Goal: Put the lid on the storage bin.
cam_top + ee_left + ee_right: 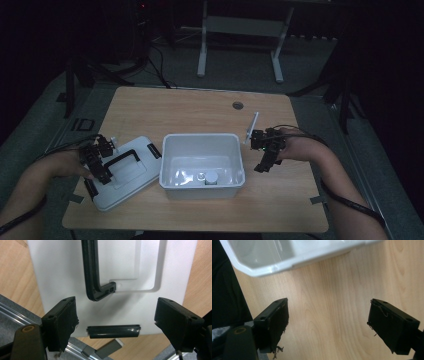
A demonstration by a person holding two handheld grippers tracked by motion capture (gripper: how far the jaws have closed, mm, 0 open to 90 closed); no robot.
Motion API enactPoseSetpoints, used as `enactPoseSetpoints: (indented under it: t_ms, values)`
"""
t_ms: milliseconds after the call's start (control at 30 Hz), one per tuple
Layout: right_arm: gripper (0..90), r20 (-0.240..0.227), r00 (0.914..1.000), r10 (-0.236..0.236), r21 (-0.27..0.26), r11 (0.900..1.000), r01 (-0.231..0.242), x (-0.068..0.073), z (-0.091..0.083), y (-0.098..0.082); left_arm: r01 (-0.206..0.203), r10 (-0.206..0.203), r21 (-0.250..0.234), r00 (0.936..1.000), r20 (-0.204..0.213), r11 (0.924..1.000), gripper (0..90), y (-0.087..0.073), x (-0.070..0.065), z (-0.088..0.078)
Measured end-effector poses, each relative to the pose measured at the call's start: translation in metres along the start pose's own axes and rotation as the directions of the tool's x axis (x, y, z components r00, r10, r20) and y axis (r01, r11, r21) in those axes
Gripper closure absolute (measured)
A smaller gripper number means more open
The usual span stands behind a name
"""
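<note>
A white plastic bin (200, 135) stands at the middle of the wooden table, with a small round white object (211, 177) on its floor. Its white lid (137, 175) lies flat to the left, black handle (122, 157) facing up. My left gripper (97, 167) hovers over the lid's near end. In the left gripper view it (116, 307) stands open above the lid (125, 300), with the handle (91, 277) ahead and a black latch (113, 331) below. My right gripper (264, 162) is just right of the bin, open (328, 307) over bare wood, the bin's corner (274, 265) ahead.
A thin white strip (253, 127) leans behind the right gripper. A round grommet (237, 105) sits in the table's far side. Bare wood lies behind the bin and along the front edge. A white desk frame (240, 30) stands on the floor beyond.
</note>
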State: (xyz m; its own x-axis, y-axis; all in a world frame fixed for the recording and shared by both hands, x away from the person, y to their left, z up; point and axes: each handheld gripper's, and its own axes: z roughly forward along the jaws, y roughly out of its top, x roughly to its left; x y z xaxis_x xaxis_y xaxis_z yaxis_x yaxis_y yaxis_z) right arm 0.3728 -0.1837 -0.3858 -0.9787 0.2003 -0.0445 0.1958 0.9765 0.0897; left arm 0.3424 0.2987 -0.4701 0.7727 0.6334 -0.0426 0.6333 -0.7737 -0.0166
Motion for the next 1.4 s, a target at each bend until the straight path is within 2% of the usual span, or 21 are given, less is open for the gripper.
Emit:
enactPoseSetpoints:
  t_ms: [133, 200, 267, 367, 400, 467, 567, 600, 700, 767, 800, 900, 933, 1000, 1067, 1133, 1167, 1267, 1400]
  values:
    - [14.0, 0.015, 0.9998, 0.016, -0.002, 1.000, -0.016, -0.003, 0.006, -0.012, 0.002, -0.002, -0.007, 1.0000, -0.003, 1.0000, 20.0, -0.001, 0.002, 0.001]
    - [14.4, 0.015, 0.9986, 0.050, 0.014, 0.999, -0.051, -0.007, 0.014, -0.023, -0.007, 0.007, -0.004, 0.9998, -0.018, 1.0000, 20.0, 0.000, 0.001, 0.004]
    - [14.7, 0.035, 0.9983, 0.048, 0.047, 0.998, -0.049, -0.008, 0.022, -0.031, -0.010, 0.010, 0.010, 0.9995, -0.031, 0.9999, 20.1, 0.001, 0.000, 0.007]
    - [14.7, 0.030, 0.9984, 0.048, 0.071, 0.996, -0.050, -0.009, 0.028, -0.038, -0.015, 0.015, 0.007, 0.9992, -0.038, 0.9999, 21.5, 0.002, 0.002, 0.008]
    - [14.8, 0.037, 0.9978, 0.055, 0.080, 0.995, -0.057, -0.010, 0.034, -0.045, -0.028, 0.027, -0.015, 0.9990, -0.034, 0.9995, 25.7, 0.002, 0.003, 0.008]
    - [14.9, 0.034, 0.9973, 0.065, 0.081, 0.994, -0.068, -0.010, 0.039, -0.051, -0.022, 0.022, -0.027, 0.9995, -0.021, 0.9994, 31.0, 0.004, 0.005, 0.009]
    - [14.9, 0.032, 0.9966, 0.075, 0.092, 0.993, -0.078, -0.011, 0.047, -0.059, -0.023, 0.022, -0.025, 0.9997, -0.010, 0.9994, 39.0, 0.007, 0.007, 0.009]
    - [14.9, 0.031, 0.9960, 0.083, 0.096, 0.992, -0.086, -0.011, 0.049, -0.062, -0.010, 0.010, -0.010, 0.9999, -0.008, 0.9999, 40.9, 0.009, 0.007, 0.012]
    - [14.9, 0.034, 0.9958, 0.085, 0.105, 0.991, -0.088, -0.011, 0.052, -0.065, -0.025, 0.025, 0.009, 0.9996, -0.011, 0.9996, 50.4, 0.012, 0.006, 0.015]
    - [14.9, 0.033, 0.9958, 0.085, 0.105, 0.991, -0.088, -0.011, 0.054, -0.068, -0.020, 0.020, 0.026, 0.9998, 0.002, 0.9995, 52.4, 0.014, 0.006, 0.017]
    - [14.9, 0.034, 0.9949, 0.095, 0.098, 0.990, -0.097, -0.010, 0.056, -0.069, -0.010, 0.011, 0.044, 0.9999, -0.013, 0.9990, 55.8, 0.017, 0.005, 0.020]
    - [14.9, 0.031, 0.9949, 0.096, 0.085, 0.991, -0.099, -0.010, 0.057, -0.071, -0.017, 0.018, 0.063, 0.9995, -0.024, 0.9979, 62.6, 0.019, 0.003, 0.022]
    - [14.9, 0.013, 0.9945, 0.103, 0.063, 0.993, -0.104, -0.010, 0.058, -0.073, -0.017, 0.019, 0.069, 0.9991, -0.038, 0.9974, 66.3, 0.020, 0.002, 0.022]
    - [14.9, 0.010, 0.9943, 0.106, 0.058, 0.993, -0.107, -0.009, 0.059, -0.074, -0.014, 0.017, 0.080, 0.9989, -0.044, 0.9967, 68.2, 0.022, 0.001, 0.022]
    - [14.9, 0.016, 0.9936, 0.112, 0.066, 0.991, -0.113, -0.010, 0.061, -0.077, -0.027, 0.035, 0.108, 0.9967, -0.073, 0.9937, 69.5, 0.025, -0.002, 0.022]
    - [14.9, 0.013, 0.9933, 0.115, 0.065, 0.991, -0.115, -0.010, 0.062, -0.078, -0.027, 0.035, 0.108, 0.9967, -0.073, 0.9937, 70.1, 0.025, -0.002, 0.022]
    - [14.9, 0.010, 0.9917, 0.128, 0.062, 0.990, -0.129, -0.013, 0.063, -0.082, -0.037, 0.045, 0.117, 0.9968, -0.066, 0.9924, 75.4, 0.027, -0.005, 0.022]
    - [15.0, 0.021, 0.9902, 0.138, 0.072, 0.988, -0.139, -0.014, 0.064, -0.084, -0.040, 0.046, 0.124, 0.9979, -0.046, 0.9915, 82.0, 0.029, -0.006, 0.023]
    - [14.9, 0.016, 0.9906, 0.136, 0.086, 0.987, -0.136, -0.012, 0.068, -0.085, -0.018, 0.021, 0.115, 0.9995, -0.025, 0.9932, 82.8, 0.028, -0.003, 0.022]
